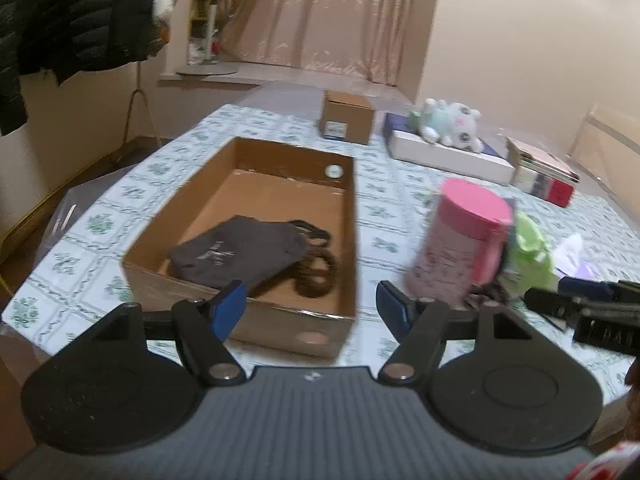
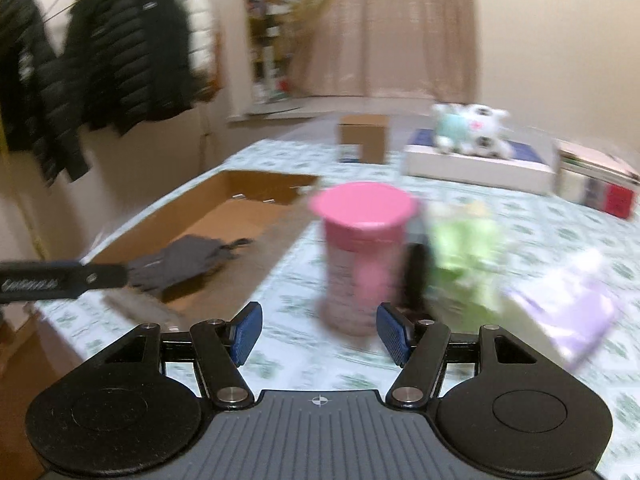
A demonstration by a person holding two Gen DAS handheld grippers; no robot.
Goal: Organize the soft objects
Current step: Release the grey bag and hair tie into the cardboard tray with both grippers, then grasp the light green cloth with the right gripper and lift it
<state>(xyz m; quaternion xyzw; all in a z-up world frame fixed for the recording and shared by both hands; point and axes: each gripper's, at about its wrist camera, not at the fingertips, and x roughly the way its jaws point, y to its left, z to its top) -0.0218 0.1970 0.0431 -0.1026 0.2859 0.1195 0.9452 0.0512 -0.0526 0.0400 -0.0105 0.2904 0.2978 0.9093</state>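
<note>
An open cardboard box (image 1: pixel 348 240) lies on the table with a grey cloth pouch (image 1: pixel 236 254) and brown hair ties (image 1: pixel 316 280) inside it. My left gripper (image 1: pixel 312 308) hovers open over the box's near edge, nothing between its pads. My right gripper (image 2: pixel 320 334) is open too, just short of a pink-lidded canister (image 2: pixel 360 256), with nothing in it. Right of the canister sit a soft green item (image 2: pixel 464 252) and a pale purple packet (image 2: pixel 568 304). A white and mint plush toy (image 1: pixel 448 122) rests on a flat white box at the back.
A small brown carton (image 1: pixel 346 118) stands at the table's far edge. Stacked books (image 1: pixel 544 176) lie at the back right. Dark jackets (image 2: pixel 120 60) hang on the left wall. The patterned tablecloth (image 1: pixel 380 208) shows between box and canister. The right wrist view is blurred.
</note>
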